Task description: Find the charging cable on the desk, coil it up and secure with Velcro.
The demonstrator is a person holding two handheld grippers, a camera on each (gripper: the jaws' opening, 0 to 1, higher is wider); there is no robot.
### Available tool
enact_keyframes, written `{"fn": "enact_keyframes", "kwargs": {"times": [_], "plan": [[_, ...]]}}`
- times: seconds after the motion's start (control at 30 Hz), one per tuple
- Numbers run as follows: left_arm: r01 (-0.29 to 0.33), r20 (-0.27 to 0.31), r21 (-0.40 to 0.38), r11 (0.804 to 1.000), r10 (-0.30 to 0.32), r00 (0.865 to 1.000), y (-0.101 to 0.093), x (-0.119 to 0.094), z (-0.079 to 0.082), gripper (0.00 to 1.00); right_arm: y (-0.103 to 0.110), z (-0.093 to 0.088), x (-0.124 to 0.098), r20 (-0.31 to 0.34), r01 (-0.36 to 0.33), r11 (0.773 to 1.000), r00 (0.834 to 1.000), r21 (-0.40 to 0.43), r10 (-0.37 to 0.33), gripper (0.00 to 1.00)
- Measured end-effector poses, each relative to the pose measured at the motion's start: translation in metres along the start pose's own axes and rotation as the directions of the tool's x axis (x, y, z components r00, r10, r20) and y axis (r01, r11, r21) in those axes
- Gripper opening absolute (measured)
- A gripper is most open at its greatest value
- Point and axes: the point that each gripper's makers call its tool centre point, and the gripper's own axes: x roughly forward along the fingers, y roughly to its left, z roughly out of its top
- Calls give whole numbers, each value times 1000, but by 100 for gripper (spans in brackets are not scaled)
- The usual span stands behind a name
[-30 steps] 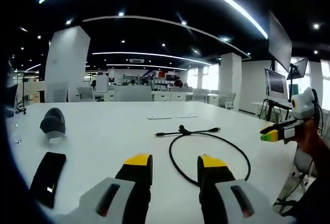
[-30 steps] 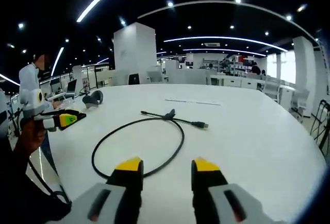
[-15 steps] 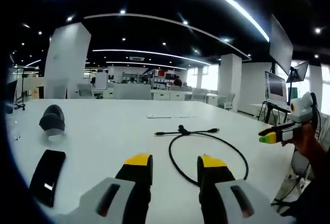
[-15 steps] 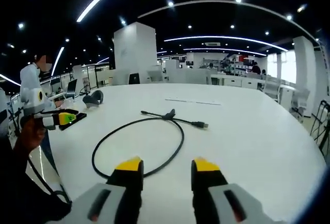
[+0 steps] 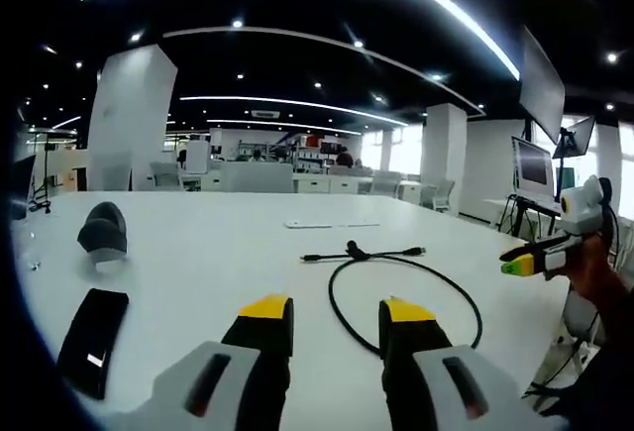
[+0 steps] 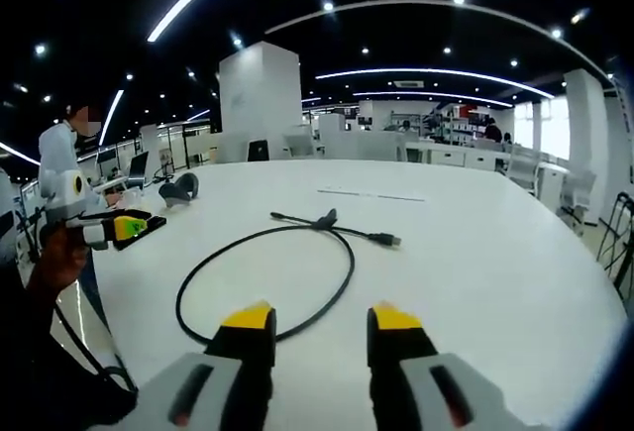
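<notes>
Two pairs of tongs hung over the white worktop [image 5: 198, 272] with their yellow-tipped jaws apart and nothing between them. The left tongs [image 5: 337, 312] pointed just short of the charging cable [image 5: 401, 297], which lay in one loose black loop on the worktop. The right tongs [image 6: 322, 320] hung at the near edge of that loop. Beyond the loop the cable's two ends crossed at a small dark tie [image 6: 325, 220], one plug running out to each side. In the left gripper view, a black phone [image 5: 91, 340] lay flat on the worktop well to the left of the cable, and farther back a dark rounded object [image 5: 102, 233] sat near the worktop's far left side. Behind the cable, pale flat strips [image 5: 319, 223] lay on the worktop.
</notes>
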Motion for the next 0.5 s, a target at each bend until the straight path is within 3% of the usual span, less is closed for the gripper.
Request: {"fn": "enact_keyframes", "kwargs": {"times": [0.5], "plan": [[-5,-13,-5,1000,5,1000,-1,1,-4,35,-4,-2,0,-2,6,1000,1000,4,-6,38]]}}
